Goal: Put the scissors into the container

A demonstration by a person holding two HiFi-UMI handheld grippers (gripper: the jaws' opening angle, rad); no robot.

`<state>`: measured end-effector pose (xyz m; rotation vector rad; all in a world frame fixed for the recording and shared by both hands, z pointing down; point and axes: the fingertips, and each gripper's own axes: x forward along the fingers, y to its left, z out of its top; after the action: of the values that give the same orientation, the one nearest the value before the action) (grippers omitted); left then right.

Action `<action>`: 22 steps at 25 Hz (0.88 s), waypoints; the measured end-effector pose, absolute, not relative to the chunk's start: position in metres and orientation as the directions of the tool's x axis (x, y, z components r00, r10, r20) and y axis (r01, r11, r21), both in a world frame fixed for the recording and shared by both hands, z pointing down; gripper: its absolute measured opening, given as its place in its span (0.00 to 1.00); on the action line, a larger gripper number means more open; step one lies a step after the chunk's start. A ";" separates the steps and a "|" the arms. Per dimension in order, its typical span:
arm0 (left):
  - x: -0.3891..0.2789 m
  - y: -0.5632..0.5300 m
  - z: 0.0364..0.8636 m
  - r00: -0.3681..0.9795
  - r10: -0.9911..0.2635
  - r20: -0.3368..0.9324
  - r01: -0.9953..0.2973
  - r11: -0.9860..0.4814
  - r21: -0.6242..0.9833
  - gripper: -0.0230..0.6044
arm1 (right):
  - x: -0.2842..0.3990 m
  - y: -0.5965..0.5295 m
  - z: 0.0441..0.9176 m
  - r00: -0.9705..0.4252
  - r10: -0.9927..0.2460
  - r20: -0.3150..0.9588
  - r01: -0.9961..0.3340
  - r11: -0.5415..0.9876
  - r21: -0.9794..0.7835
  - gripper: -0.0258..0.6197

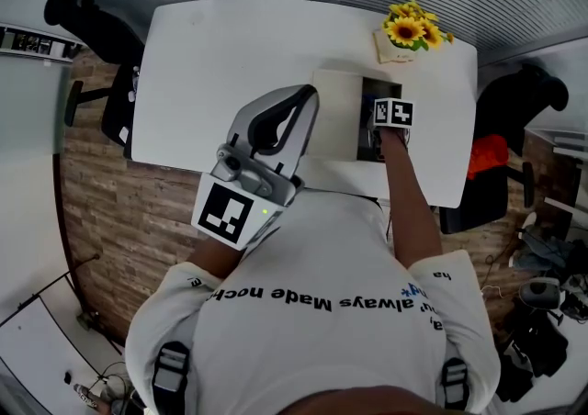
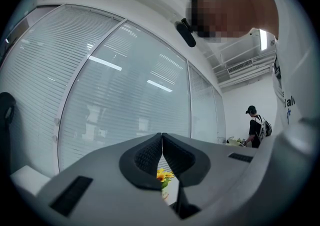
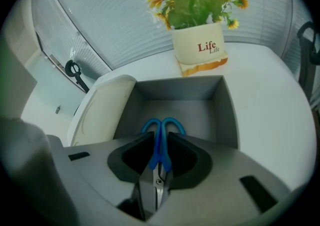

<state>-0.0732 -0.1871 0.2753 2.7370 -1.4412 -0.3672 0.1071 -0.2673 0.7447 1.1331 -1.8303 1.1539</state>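
Scissors point(image 3: 160, 151) hang loops-down in the right tongs point(image 3: 160, 133), which are clamped on the blue shanks between loops and pivot. They sit over the open grey container point(image 3: 227, 115), a hold that seems meant to let them drop straight in. Whether the loops touch its floor cannot be told. The lid point(image 3: 105, 110) is swung aside, clearing the mouth. The left tongs point(image 2: 162, 145) are together, empty, held out of the way. The flower pot point(image 3: 197, 45) behind on the tabletop point(image 3: 270, 95) reads "Life".
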 end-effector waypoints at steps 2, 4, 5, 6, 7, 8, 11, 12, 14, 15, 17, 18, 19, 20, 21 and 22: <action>-0.072 -0.185 0.274 0.544 -0.815 -0.199 -0.809 -0.572 0.131 0.07 | 0.108 -0.267 0.745 -0.383 -0.321 0.866 -0.920 0.215 -0.327 0.20; -0.072 -0.181 0.273 0.543 -0.814 -0.206 -0.809 -0.573 0.131 0.07 | 0.108 -0.268 0.740 -0.386 -0.345 0.855 -0.920 0.209 -0.331 0.23; -0.072 -0.180 0.272 0.542 -0.813 -0.210 -0.809 -0.573 0.130 0.07 | 0.108 -0.268 0.736 -0.391 -0.359 0.847 -0.918 0.211 -0.335 0.23; -0.072 -0.179 0.271 0.542 -0.813 -0.212 -0.809 -0.574 0.129 0.07 | 0.107 -0.269 0.731 -0.398 -0.373 0.838 -0.916 0.216 -0.338 0.23; -0.072 -0.178 0.271 0.544 -0.812 -0.213 -0.809 -0.575 0.127 0.07 | 0.107 -0.271 0.725 -0.405 -0.387 0.828 -0.913 0.225 -0.342 0.22; -0.071 -0.177 0.271 0.546 -0.811 -0.211 -0.808 -0.576 0.126 0.07 | 0.106 -0.272 0.718 -0.413 -0.400 0.818 -0.909 0.234 -0.344 0.21; -0.068 -0.175 0.275 0.553 -0.809 -0.200 -0.804 -0.581 0.126 0.07 | 0.105 -0.274 0.695 -0.431 -0.444 0.786 -0.900 0.272 -0.340 0.20; -0.066 -0.175 0.276 0.555 -0.807 -0.200 -0.802 -0.583 0.127 0.07 | 0.104 -0.273 0.687 -0.433 -0.461 0.775 -0.898 0.290 -0.330 0.20; -0.063 -0.173 0.277 0.561 -0.803 -0.202 -0.797 -0.590 0.131 0.07 | 0.103 -0.272 0.670 -0.436 -0.493 0.753 -0.895 0.329 -0.302 0.19; -0.062 -0.172 0.277 0.564 -0.800 -0.205 -0.794 -0.593 0.132 0.07 | 0.103 -0.272 0.662 -0.437 -0.509 0.741 -0.893 0.345 -0.290 0.19; -0.059 -0.169 0.278 0.569 -0.796 -0.205 -0.790 -0.599 0.131 0.07 | 0.104 -0.270 0.644 -0.441 -0.542 0.715 -0.890 0.363 -0.275 0.18; -0.059 -0.167 0.278 0.572 -0.795 -0.204 -0.789 -0.601 0.130 0.07 | 0.104 -0.269 0.634 -0.445 -0.558 0.701 -0.889 0.369 -0.270 0.17; -0.059 -0.165 0.278 0.575 -0.793 -0.202 -0.787 -0.603 0.128 0.07 | 0.103 -0.268 0.624 -0.449 -0.573 0.686 -0.887 0.377 -0.266 0.17; -0.058 -0.164 0.277 0.577 -0.792 -0.202 -0.786 -0.605 0.128 0.07 | 0.103 -0.267 0.615 -0.453 -0.586 0.672 -0.885 0.385 -0.262 0.16; -0.058 -0.162 0.277 0.578 -0.790 -0.205 -0.785 -0.607 0.127 0.07 | 0.102 -0.266 0.605 -0.457 -0.597 0.659 -0.883 0.393 -0.257 0.16; -0.058 -0.161 0.275 0.577 -0.789 -0.211 -0.784 -0.608 0.128 0.07 | 0.101 -0.264 0.596 -0.461 -0.608 0.646 -0.881 0.401 -0.251 0.16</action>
<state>-0.0583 -0.1612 0.2753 2.7716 -1.3822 -0.3861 0.1013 -0.2644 0.5962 1.2720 -2.2054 0.7996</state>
